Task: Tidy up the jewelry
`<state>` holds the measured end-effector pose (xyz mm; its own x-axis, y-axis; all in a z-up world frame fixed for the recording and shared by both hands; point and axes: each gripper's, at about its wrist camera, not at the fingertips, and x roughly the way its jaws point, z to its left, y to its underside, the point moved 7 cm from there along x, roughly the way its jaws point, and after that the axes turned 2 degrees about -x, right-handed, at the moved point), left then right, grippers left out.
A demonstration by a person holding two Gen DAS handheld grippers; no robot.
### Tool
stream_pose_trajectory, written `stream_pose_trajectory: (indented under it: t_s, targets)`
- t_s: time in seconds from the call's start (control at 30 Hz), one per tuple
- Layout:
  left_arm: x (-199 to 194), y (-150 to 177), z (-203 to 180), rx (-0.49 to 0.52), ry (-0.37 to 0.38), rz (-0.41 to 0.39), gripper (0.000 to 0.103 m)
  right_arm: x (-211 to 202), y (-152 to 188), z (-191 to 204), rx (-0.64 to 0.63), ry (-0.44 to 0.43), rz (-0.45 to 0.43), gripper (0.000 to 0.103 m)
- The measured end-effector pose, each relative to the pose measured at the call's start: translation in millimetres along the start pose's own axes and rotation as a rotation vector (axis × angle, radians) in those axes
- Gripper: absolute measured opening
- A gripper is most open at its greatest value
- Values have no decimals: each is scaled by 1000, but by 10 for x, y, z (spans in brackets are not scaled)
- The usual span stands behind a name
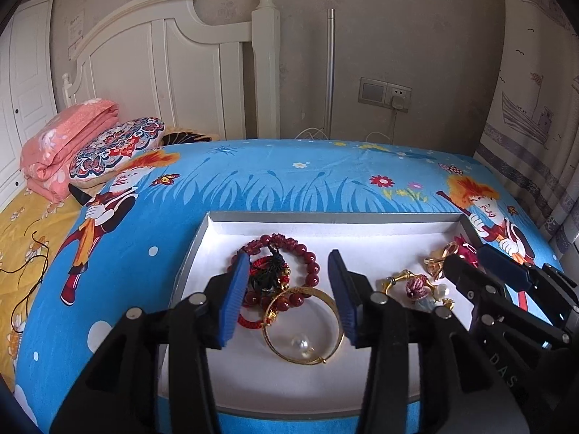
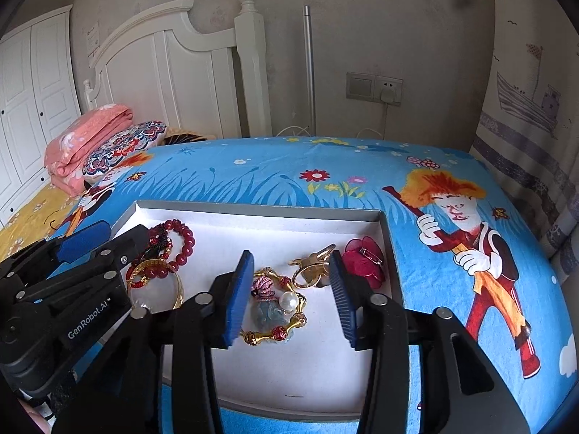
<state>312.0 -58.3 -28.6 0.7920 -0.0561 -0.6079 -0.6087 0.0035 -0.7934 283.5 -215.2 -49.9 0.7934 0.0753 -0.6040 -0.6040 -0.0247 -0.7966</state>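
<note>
A white tray [image 1: 325, 233] with a grey rim lies on the blue cartoon sheet. On its left lie a dark red bead bracelet [image 1: 307, 264], a red cord bracelet [image 1: 251, 322], a gold bangle [image 1: 304, 325] and a loose pearl [image 1: 299, 343]. My left gripper [image 1: 289, 293] is open above them and holds nothing. On the right lie a gold pendant frame with a pearl [image 2: 278, 307], gold rings [image 2: 311, 271] and a red flower brooch [image 2: 363, 260]. My right gripper [image 2: 291, 289] is open over the pendant and holds nothing.
The tray [image 2: 260, 224] sits on a bed with a blue sheet [image 2: 452, 166]. A pink folded quilt [image 1: 68, 137] and a patterned pillow [image 1: 115, 148] lie at the back left by the white headboard [image 1: 163, 68]. A curtain [image 1: 542, 108] hangs on the right.
</note>
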Motion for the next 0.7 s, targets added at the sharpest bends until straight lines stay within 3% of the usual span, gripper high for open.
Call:
stream_pose_trajectory:
  t_s: [0.13,0.27,0.37,0.5,0.7]
  targets:
    - [-95,-8,55,9,-7,-31,79,-53,12,5,-17,9,-7,54]
    - [-243,-15,105,4,-7,-70,93,-115,22,-1,-22,16,-1,56]
    - [-378,-3,149,-5,-10,-104,98,-231,19,-25,-14,28,-20,66]
    - [-586,66,180,-3,-19,-141,98,-443,51,-36,14,26,-56,75]
    - [-810,304,240,-15,-28,-123,98,-642,236,-1,-15,32,-47,84]
